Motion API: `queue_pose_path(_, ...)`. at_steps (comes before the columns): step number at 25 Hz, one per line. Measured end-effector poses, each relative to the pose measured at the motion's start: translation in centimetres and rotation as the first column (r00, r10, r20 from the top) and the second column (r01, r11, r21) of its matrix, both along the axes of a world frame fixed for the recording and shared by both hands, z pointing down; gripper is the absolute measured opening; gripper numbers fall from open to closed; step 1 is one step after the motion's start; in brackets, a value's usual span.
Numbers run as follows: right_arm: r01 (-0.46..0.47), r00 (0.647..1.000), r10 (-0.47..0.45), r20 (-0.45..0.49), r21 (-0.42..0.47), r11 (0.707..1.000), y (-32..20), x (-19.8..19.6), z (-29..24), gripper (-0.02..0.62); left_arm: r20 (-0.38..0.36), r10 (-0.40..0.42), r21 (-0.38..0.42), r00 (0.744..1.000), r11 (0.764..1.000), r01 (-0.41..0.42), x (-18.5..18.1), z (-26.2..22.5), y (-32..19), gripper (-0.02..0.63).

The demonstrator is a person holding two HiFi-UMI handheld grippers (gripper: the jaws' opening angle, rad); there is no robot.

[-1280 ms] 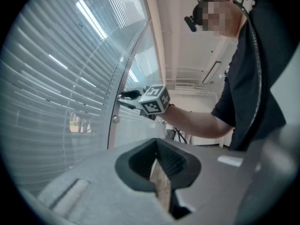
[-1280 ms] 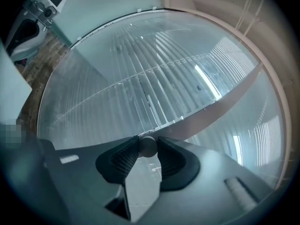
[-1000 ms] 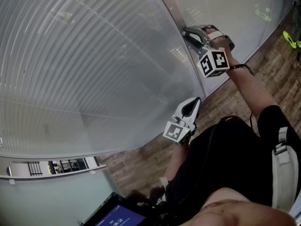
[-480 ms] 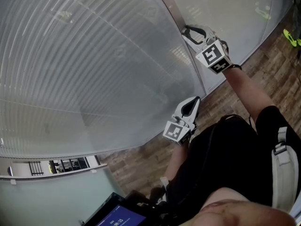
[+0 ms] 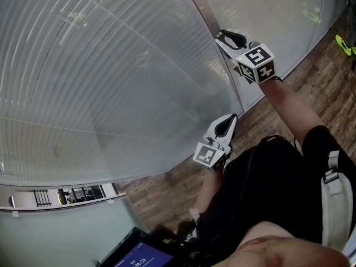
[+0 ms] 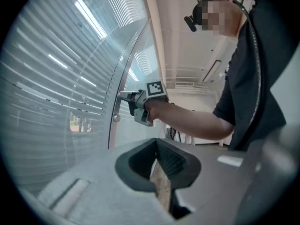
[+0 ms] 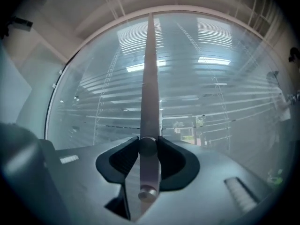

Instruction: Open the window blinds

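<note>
Wood-plank floor (image 5: 317, 82) borders the glazing. Ribbed horizontal window blinds (image 5: 100, 82) fill 9 to 12 o'clock behind smooth glass. A flat metal mullion (image 7: 149, 78) rises at 1 o'clock; there the right gripper (image 5: 220, 36) fingers clamp its round knob (image 7: 147, 146). The left gripper (image 5: 230, 119) fingers are closed and empty.

The hand-held gripper (image 7: 147, 148) clamps a round knob (image 7: 147, 144).

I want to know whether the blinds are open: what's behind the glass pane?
Horizontal blind slats fill the space behind the glass pane. Through narrow gaps, a sliver of greenery shows. The slats cover everything else outside.
</note>
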State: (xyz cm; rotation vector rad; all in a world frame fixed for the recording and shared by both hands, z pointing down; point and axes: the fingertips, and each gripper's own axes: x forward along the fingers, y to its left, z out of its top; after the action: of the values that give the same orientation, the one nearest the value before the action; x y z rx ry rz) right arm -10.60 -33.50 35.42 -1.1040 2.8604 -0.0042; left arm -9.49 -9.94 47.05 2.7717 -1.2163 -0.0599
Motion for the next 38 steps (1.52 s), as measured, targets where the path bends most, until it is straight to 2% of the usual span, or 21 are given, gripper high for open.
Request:
queue_pose_path(4, 0.013, 0.996, -0.008, 0.087, -0.067, 0.998, -0.1, 0.1, -0.2, 0.13, -0.011, -0.006, 0.021, 1.0, 1.0, 0.006, -0.3, 0.3, -0.1, 0.002)
queue_pose_path(16, 0.008, 0.997, -0.004, 0.071, -0.052, 0.999, -0.1, 0.2, -0.3, 0.13, -0.008, 0.0, 0.024, 1.0, 1.0, 0.0, 0.1, 0.3, -0.1, 0.002)
queue_pose_path(21, 0.033, 0.999, -0.033, -0.012, -0.017, 0.999, 0.0, 0.0, -0.1, 0.138, -0.012, -0.005, 0.011, 1.0, 1.0, 0.005, 0.0, 0.1, -0.1, 0.002)
queue_pose_path(24, 0.041, 0.988, -0.025, -0.153, 0.107, 0.993, 0.8, 0.0, -0.6, 0.176, -0.017, -0.017, 0.014, 1.0, 1.0, 0.017, -0.2, 0.4, -0.1, 0.002)
queue_pose_path(26, 0.03, 0.958, 0.035, -0.283, 0.223, 0.974, 1.5, 0.1, -1.2, 0.192, -0.038, -0.025, 0.033, 0.999, 0.999, 0.026, -0.6, 0.9, 0.0, 0.002)
queue_pose_path(27, 0.026, 0.932, 0.079, -0.354, 0.284, 0.959, 1.8, 0.1, -1.6, 0.195, -0.041, -0.026, 0.032, 0.999, 0.999, 0.027, -0.7, 1.1, 0.1, 0.002)
queue_pose_path(29, 0.046, 0.855, 0.181, -0.487, 0.418, 0.907, 2.1, -0.1, -2.0, 0.195, -0.037, -0.028, 0.022, 0.999, 0.999, 0.029, -1.0, 1.4, 0.1, 0.002)
queue_pose_path(31, 0.096, 0.776, 0.262, -0.574, 0.517, 0.851, 2.1, -0.4, -1.6, 0.195, -0.032, -0.028, 0.027, 0.999, 0.999, 0.029, -1.1, 1.5, 0.0, 0.002)
queue_pose_path(34, 0.167, 0.695, 0.316, -0.645, 0.573, 0.802, 2.5, -1.0, -0.4, 0.195, -0.033, -0.024, 0.034, 0.999, 0.999, 0.025, -0.7, 1.1, 0.0, 0.002)
queue_pose_path(36, 0.192, 0.651, 0.35, -0.673, 0.593, 0.782, 2.4, -1.3, 0.1, 0.189, -0.027, -0.019, 0.013, 0.999, 1.0, 0.02, -0.4, 0.6, 0.1, 0.002)
queue_pose_path(38, 0.202, 0.614, 0.386, -0.689, 0.609, 0.767, 2.0, -1.4, 0.4, 0.149, -0.015, -0.019, -0.004, 1.0, 1.0, 0.019, -0.5, 0.6, 0.2, 0.002)
